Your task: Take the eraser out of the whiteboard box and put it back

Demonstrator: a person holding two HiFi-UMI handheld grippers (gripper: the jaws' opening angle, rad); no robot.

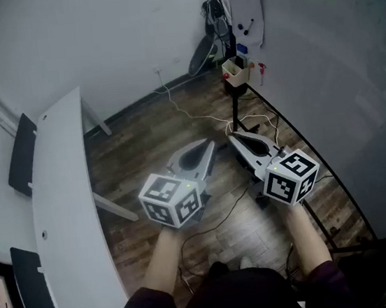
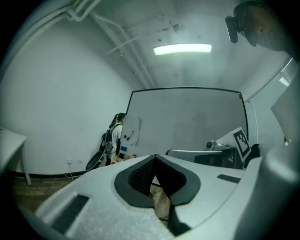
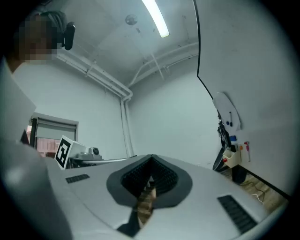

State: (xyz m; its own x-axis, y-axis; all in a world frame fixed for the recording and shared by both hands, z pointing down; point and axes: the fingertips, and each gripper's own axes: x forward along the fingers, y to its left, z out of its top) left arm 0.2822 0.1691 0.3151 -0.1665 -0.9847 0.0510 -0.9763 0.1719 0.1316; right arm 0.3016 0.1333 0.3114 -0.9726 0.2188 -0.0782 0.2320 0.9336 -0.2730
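Note:
The whiteboard box (image 1: 236, 71) is a small cream tray on a stand at the foot of the whiteboard (image 1: 336, 60), with a red item at its edge; it also shows in the right gripper view as the box (image 3: 230, 157). I cannot make out the eraser in it. My left gripper (image 1: 209, 144) and right gripper (image 1: 233, 137) are held level side by side over the floor, well short of the box. Both are shut, tips touching, with nothing between them. The left gripper (image 2: 154, 157) and right gripper (image 3: 151, 157) show only floor through the pad gap.
A long white table (image 1: 65, 202) with dark chairs (image 1: 20, 155) runs along the left. White cables (image 1: 202, 117) trail over the wooden floor towards the stand. A dark bundle (image 1: 204, 53) leans at the back wall, and a white oval board (image 1: 247, 16) hangs above the box.

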